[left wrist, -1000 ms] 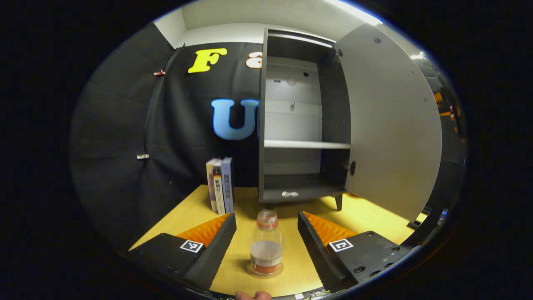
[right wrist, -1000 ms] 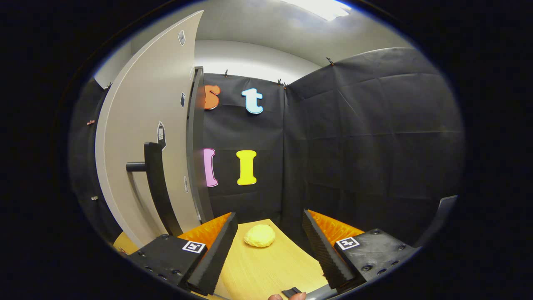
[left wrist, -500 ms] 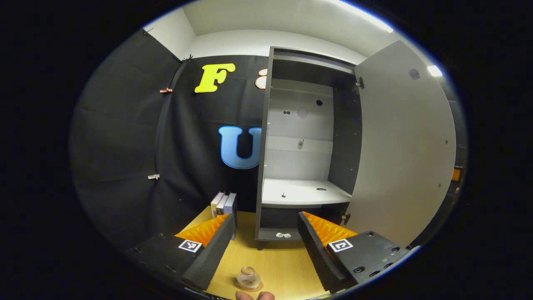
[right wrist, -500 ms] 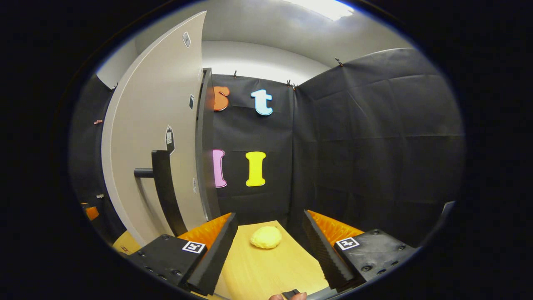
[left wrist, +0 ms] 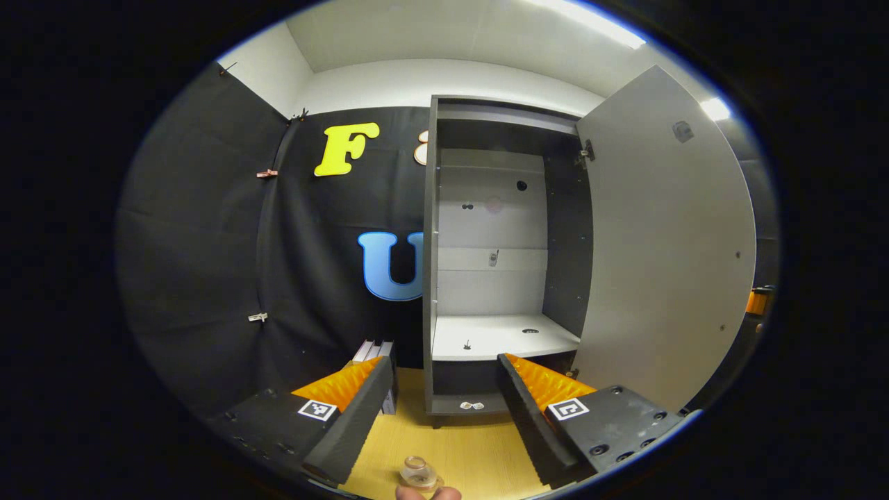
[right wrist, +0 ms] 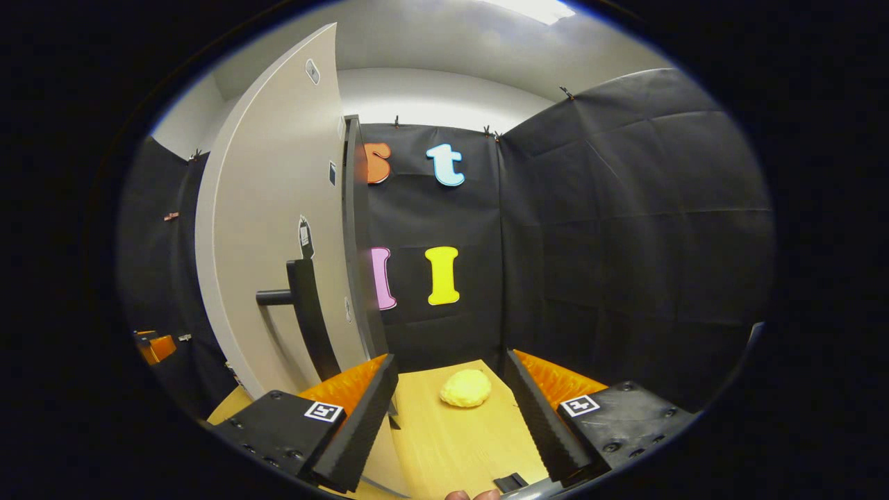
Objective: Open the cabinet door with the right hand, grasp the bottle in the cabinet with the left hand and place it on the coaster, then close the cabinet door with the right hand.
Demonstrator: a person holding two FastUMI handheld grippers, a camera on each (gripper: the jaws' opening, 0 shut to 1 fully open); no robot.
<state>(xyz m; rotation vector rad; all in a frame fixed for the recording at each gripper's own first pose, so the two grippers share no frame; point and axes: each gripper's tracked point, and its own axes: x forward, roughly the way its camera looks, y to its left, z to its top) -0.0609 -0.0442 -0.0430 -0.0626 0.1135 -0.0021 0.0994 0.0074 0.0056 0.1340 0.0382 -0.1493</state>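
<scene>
In the left gripper view the clear bottle [left wrist: 417, 473] stands on the wooden table at the bottom edge, below my left gripper [left wrist: 444, 399], which is open and raised with nothing between its fingers. The coaster under the bottle is barely visible. Beyond stands the dark cabinet [left wrist: 494, 278], its grey door [left wrist: 667, 250] swung wide to the right and its shelf bare. In the right gripper view the door [right wrist: 278, 229] shows from outside with its dark handle [right wrist: 305, 312] at the left. My right gripper [right wrist: 450, 403] is open, to the right of the handle and apart from it.
A few books [left wrist: 375, 351] stand left of the cabinet by the black cloth wall. A yellow lumpy object [right wrist: 465, 387] lies on the table [right wrist: 444, 444] ahead of the right gripper. The other gripper's edge [right wrist: 156, 345] shows far left past the door.
My left gripper has risen and drawn back from the bottle, which dropped to the bottom of its view. The right gripper has shifted slightly left, so the door handle sits nearer centre.
</scene>
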